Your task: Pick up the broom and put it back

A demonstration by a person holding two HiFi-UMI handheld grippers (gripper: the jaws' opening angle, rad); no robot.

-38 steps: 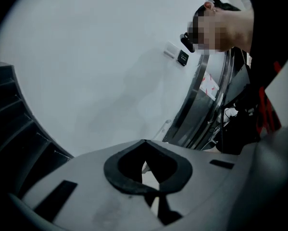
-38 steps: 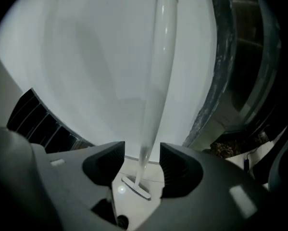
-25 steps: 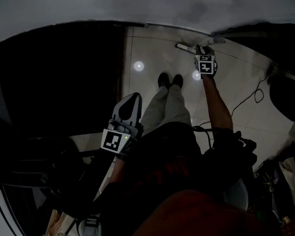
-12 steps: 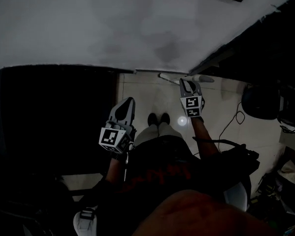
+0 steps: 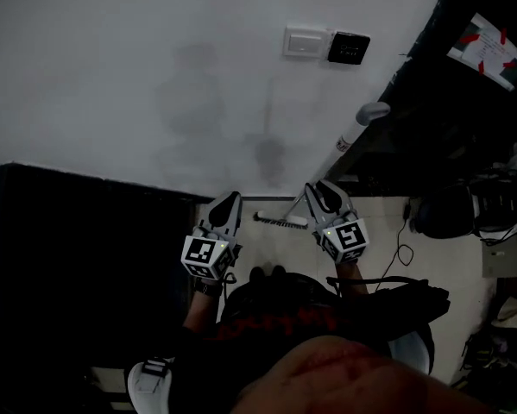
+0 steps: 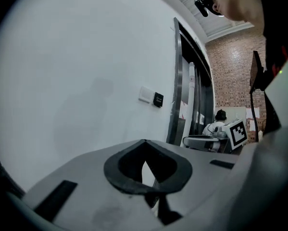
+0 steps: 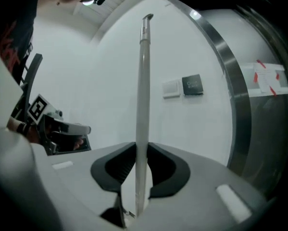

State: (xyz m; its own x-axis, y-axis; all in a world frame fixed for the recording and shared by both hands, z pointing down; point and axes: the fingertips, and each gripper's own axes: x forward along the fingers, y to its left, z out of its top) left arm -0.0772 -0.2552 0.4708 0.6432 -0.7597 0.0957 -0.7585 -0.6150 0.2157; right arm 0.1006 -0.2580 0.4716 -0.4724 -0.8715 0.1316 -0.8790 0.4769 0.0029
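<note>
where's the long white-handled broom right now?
Head view, right of centre: the long white-handled broom is clamped in the right gripper, handle slanting up before the white wall, below the white wall switch.

I count one broom (image 5: 351,132). Two grippers flank it: the left gripper (image 5: 227,200) just left of the broom, the right gripper (image 5: 324,190) at the broom's handle. Above the broom there are two wall plates (a white plate (image 5: 305,40) and a black plate (image 5: 348,47), side by side). One sheet of paper (image 5: 487,52) hangs to the upper right of the broom. One pair of shoes (image 5: 267,273) shows below it.
</note>
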